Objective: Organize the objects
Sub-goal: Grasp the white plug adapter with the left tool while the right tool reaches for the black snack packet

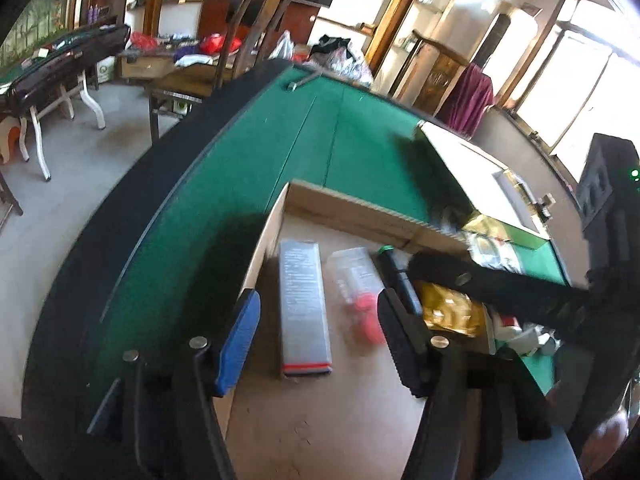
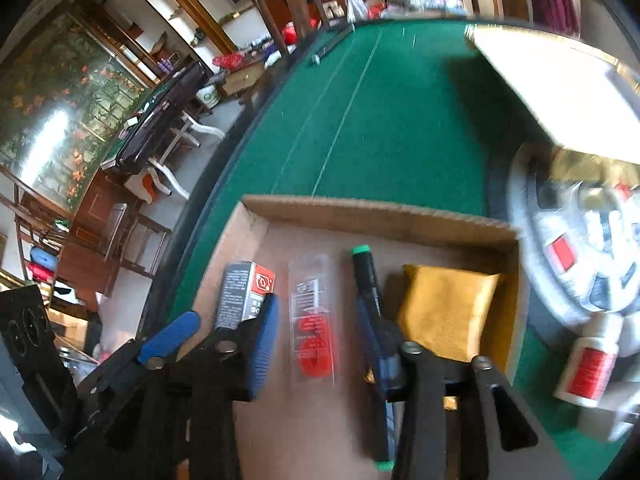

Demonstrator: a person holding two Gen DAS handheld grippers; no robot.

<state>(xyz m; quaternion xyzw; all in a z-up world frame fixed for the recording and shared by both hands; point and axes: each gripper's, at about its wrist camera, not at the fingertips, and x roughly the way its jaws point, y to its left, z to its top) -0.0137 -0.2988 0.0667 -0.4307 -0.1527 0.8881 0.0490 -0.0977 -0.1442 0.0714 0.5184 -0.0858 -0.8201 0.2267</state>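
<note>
An open cardboard box (image 1: 352,208) (image 2: 380,216) sits on the green table. In it lie a grey carton (image 1: 304,304) (image 2: 244,292), a clear tube with red contents (image 1: 358,292) (image 2: 314,320), a black marker with a green cap (image 1: 394,272) (image 2: 368,276) and a gold packet (image 1: 450,312) (image 2: 448,312). My left gripper (image 1: 316,340) is open over the box, its jaws either side of the carton and tube. My right gripper (image 2: 320,340) is open, low over the tube; it shows in the left view (image 1: 480,284) as a black arm.
A white flat box (image 1: 476,176) (image 2: 560,80) leans at the right. A round tray with small bottles and packets (image 2: 576,240) lies right of the cardboard box. A white bottle with a red label (image 2: 588,364) stands near it. Chairs and tables stand beyond the table's left edge (image 1: 132,216).
</note>
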